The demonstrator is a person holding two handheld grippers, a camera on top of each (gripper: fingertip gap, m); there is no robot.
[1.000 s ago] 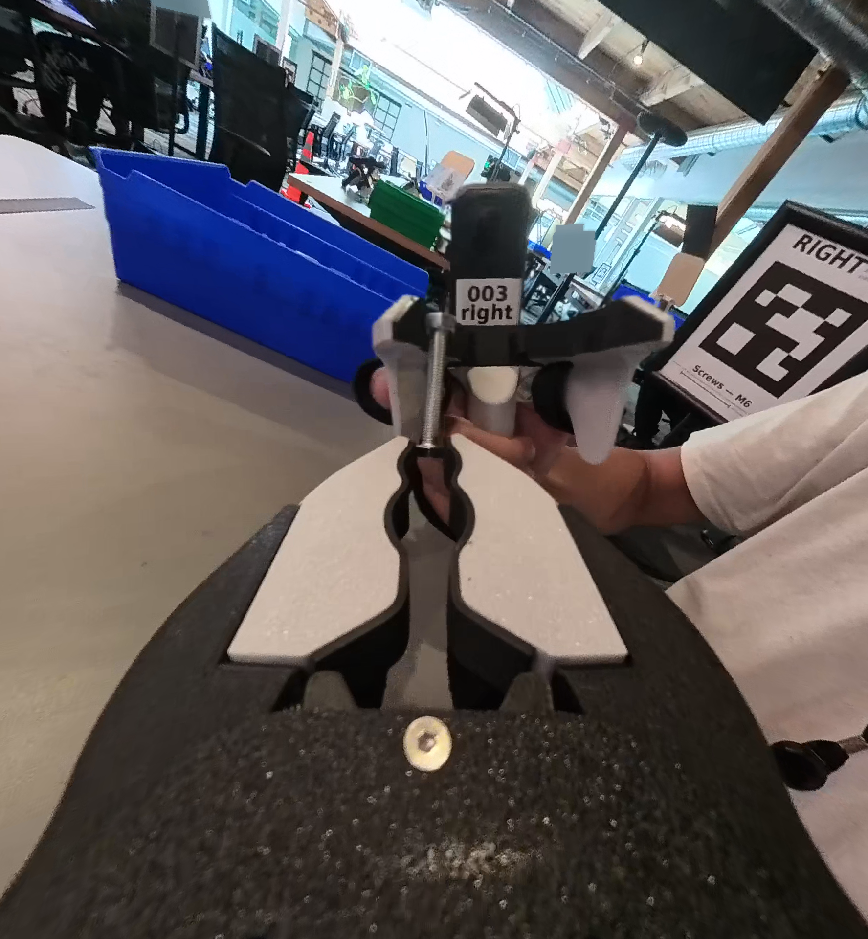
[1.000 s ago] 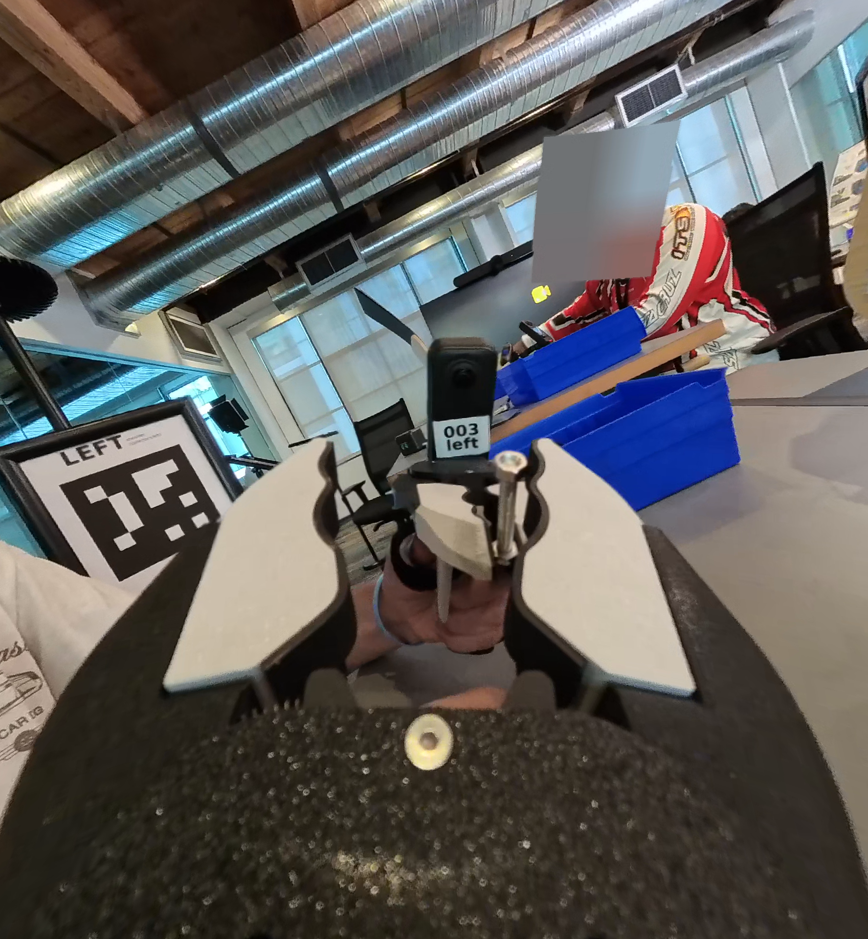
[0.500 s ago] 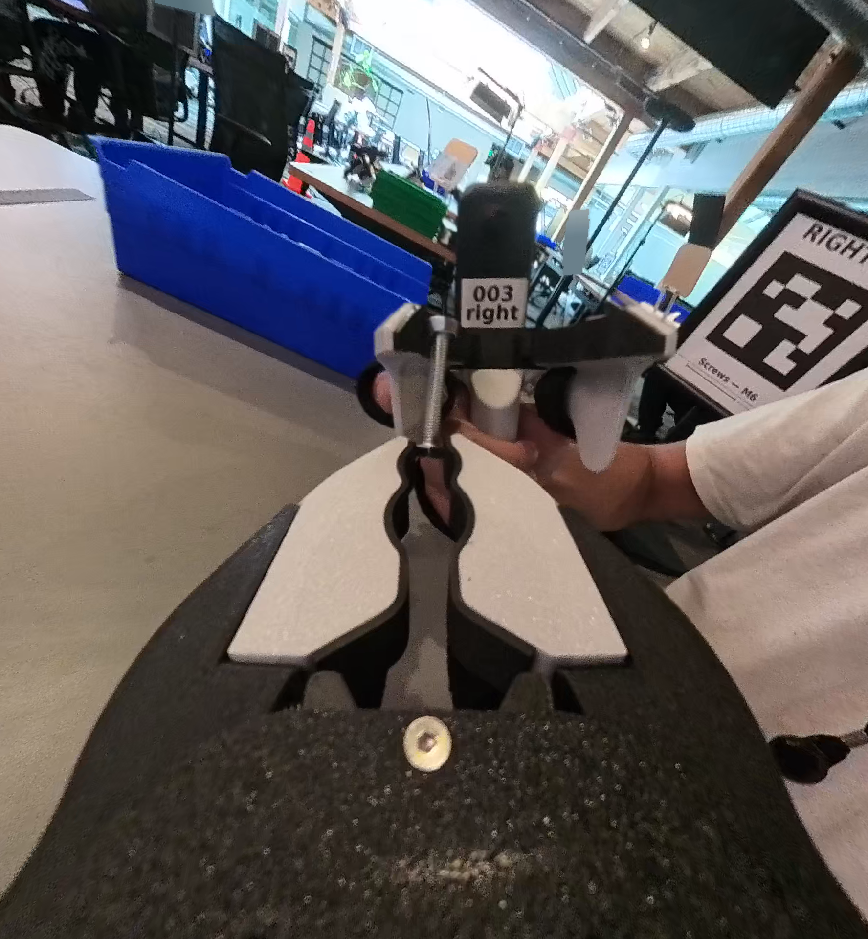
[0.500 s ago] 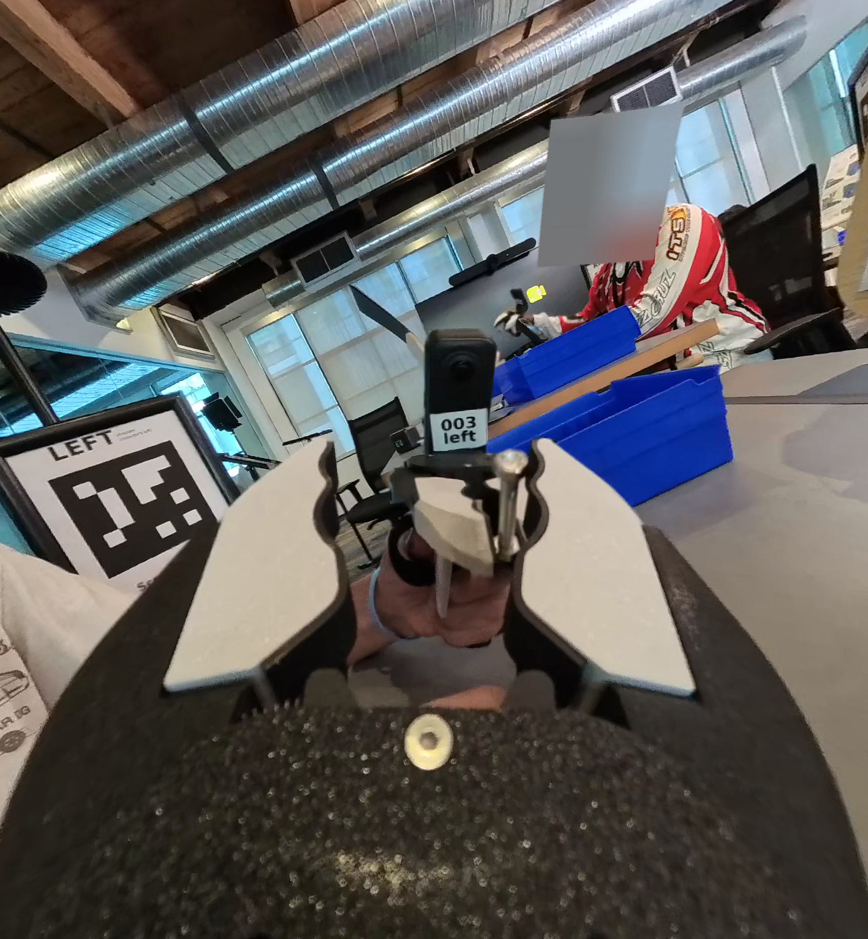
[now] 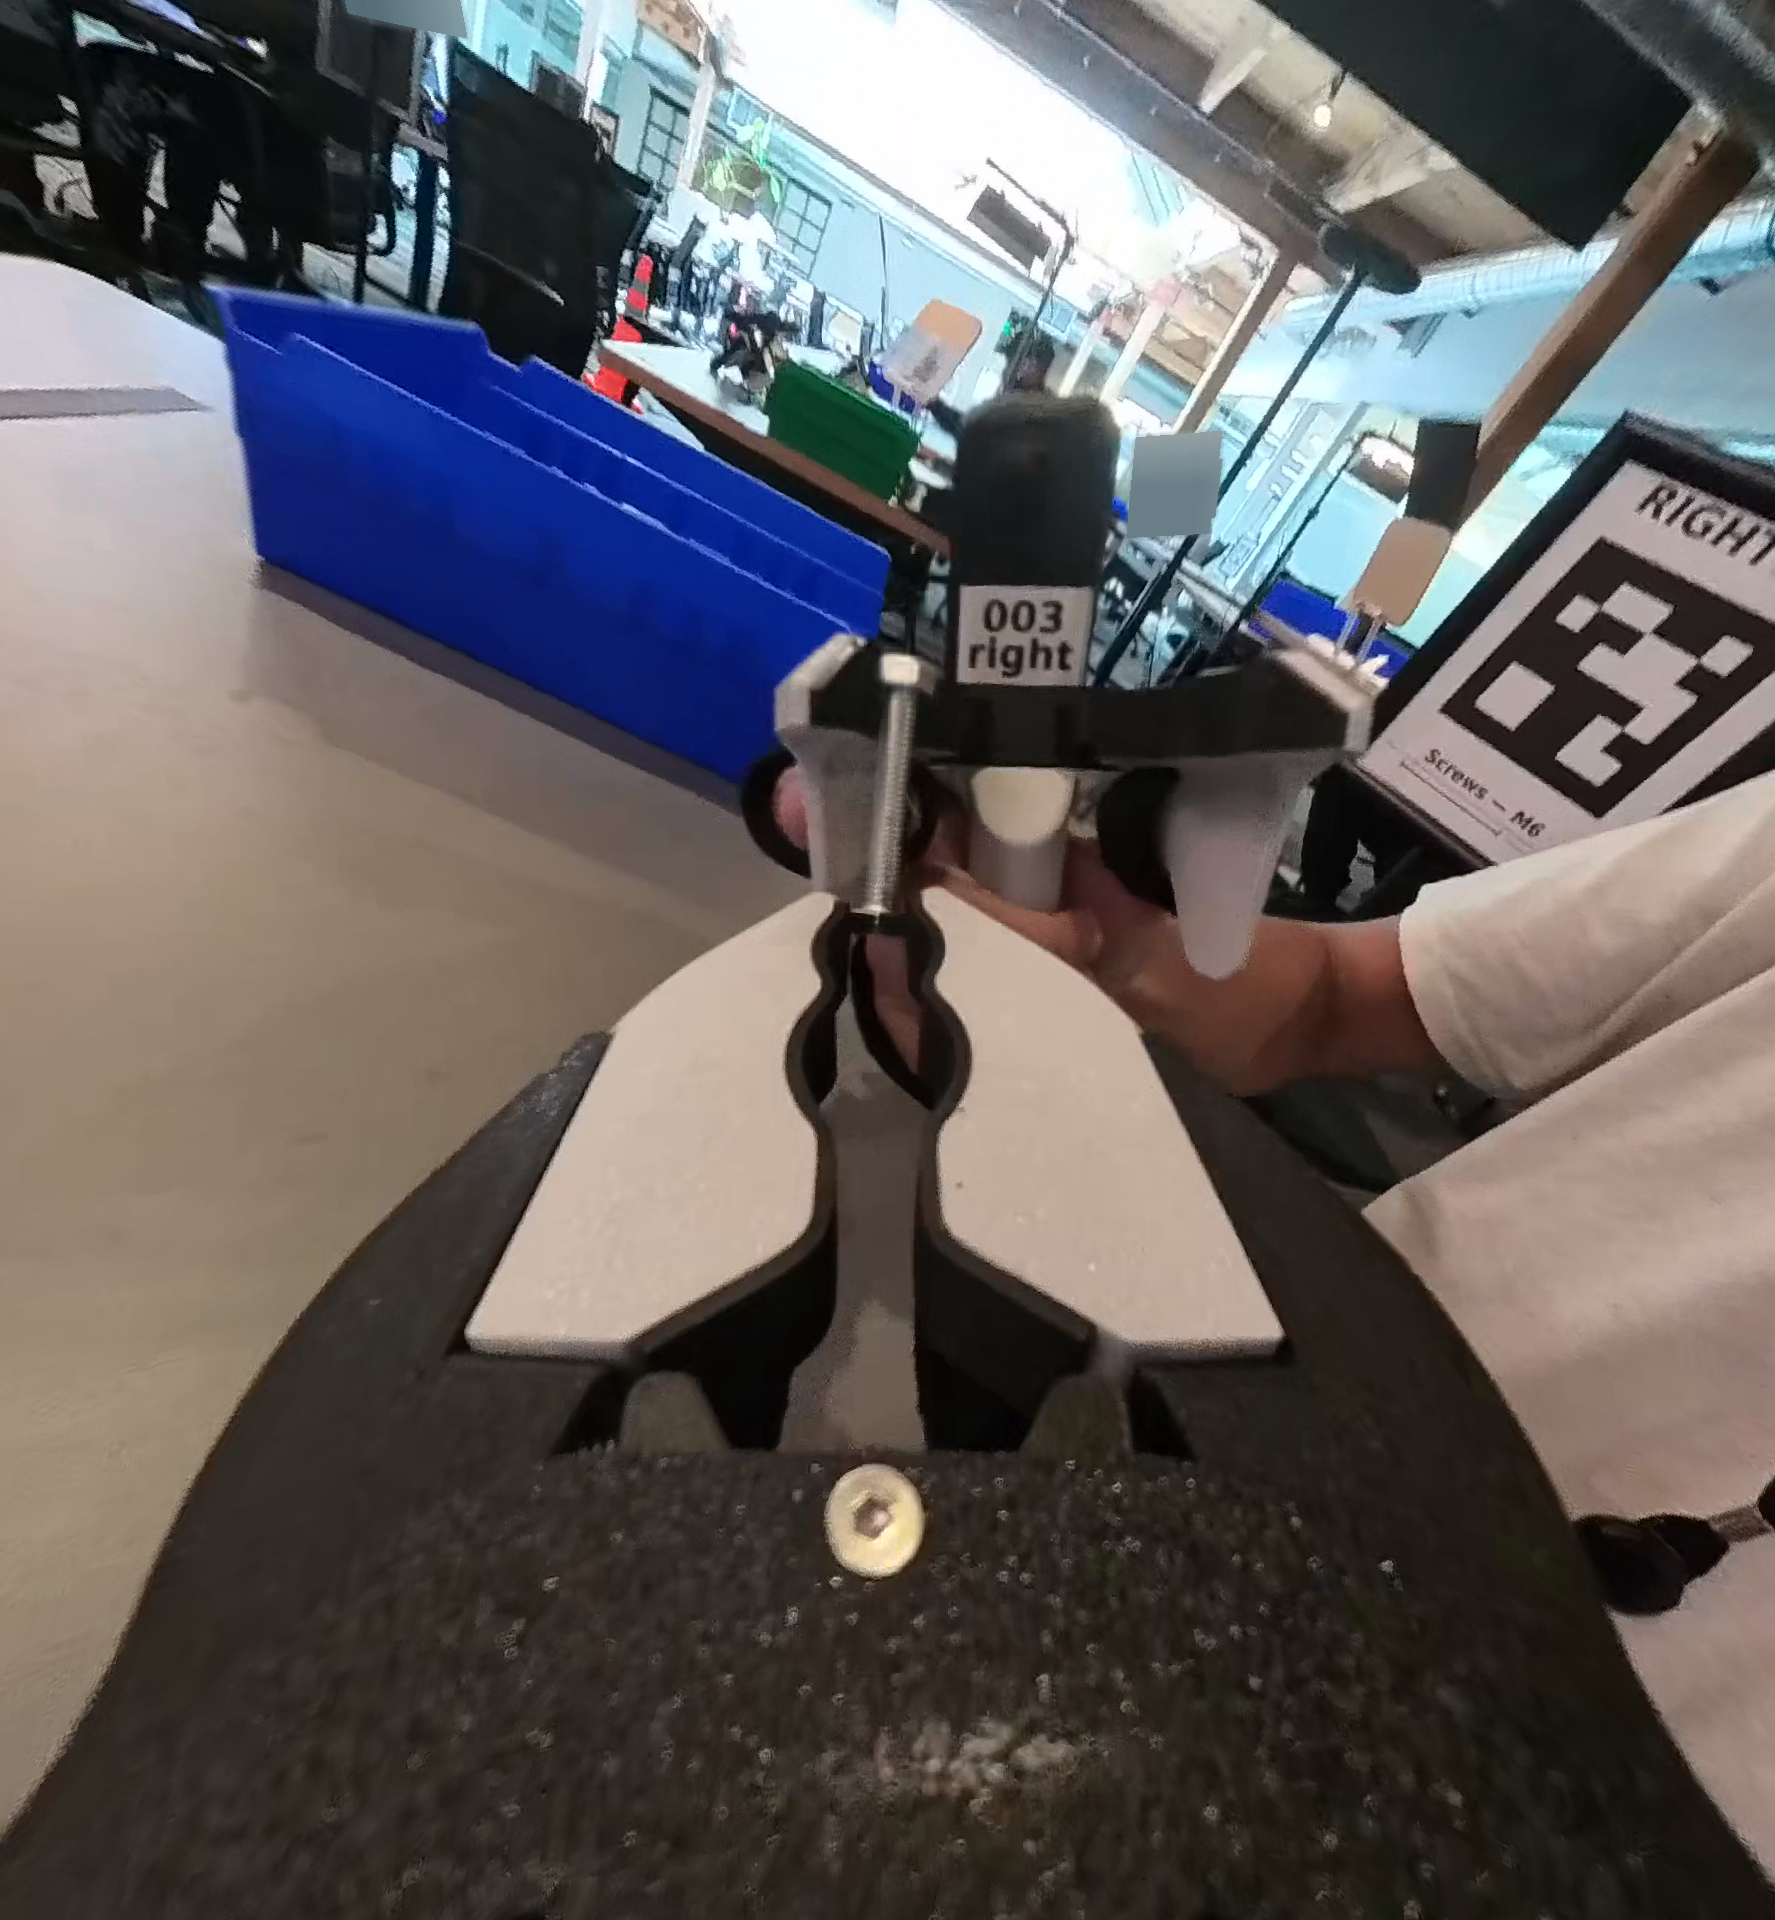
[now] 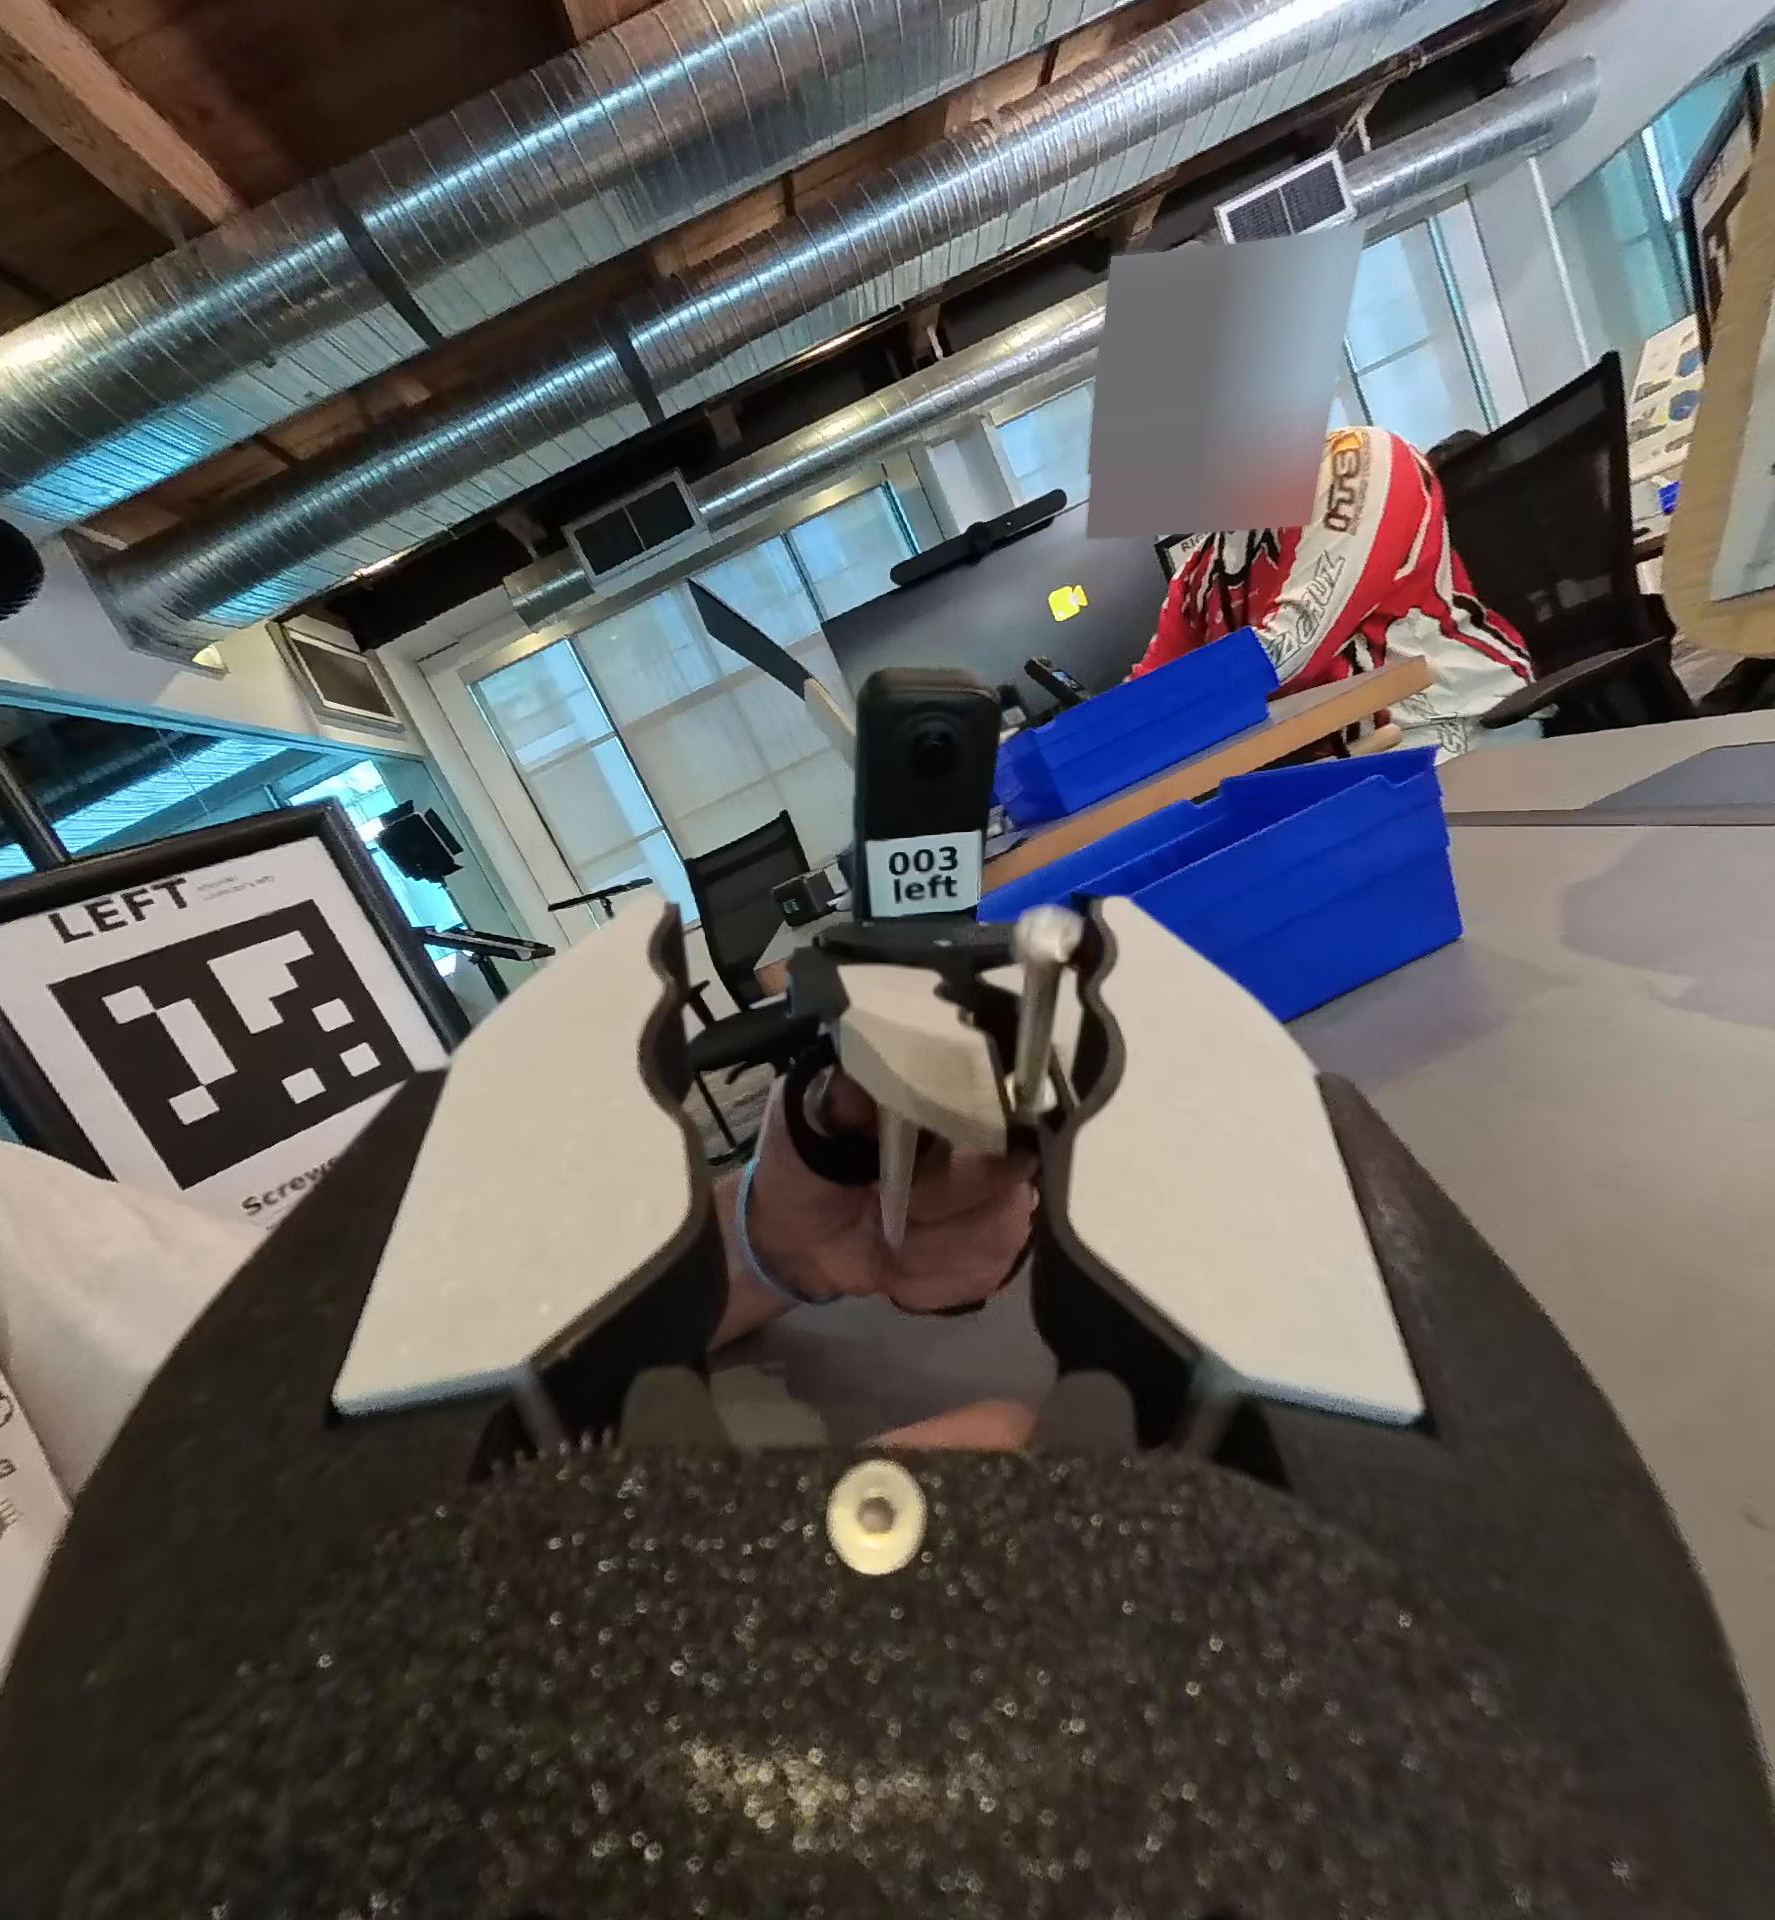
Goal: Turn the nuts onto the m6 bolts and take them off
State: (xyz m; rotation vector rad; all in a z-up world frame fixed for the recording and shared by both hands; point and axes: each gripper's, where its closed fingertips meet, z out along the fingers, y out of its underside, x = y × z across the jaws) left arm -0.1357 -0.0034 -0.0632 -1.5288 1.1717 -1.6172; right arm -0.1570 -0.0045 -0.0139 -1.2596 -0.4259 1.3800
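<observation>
grey table (image 5: pixel 239 987), left gripper (image 5: pixel 878 925) nipping upright bolt (image 5: pixel 891 800) — right gripper (image 6: pixel 883 997) spread wide, bare

Each tool (image 5: pixel 878 925) has a grainy black body, pale grey finger plates, a silver screw (image 5: pixel 874 1522) and a labelled black camera; the person wears white sleeves (image 5: pixel 1631 904).

You work over a plain grey table (image 5: pixel 187 935); a blue bin (image 5: pixel 550 551) sits directly on it.

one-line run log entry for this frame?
left gripper: shut on bolt, upright | right gripper: open, fingers astride bolt | blue bin: behind
</observation>
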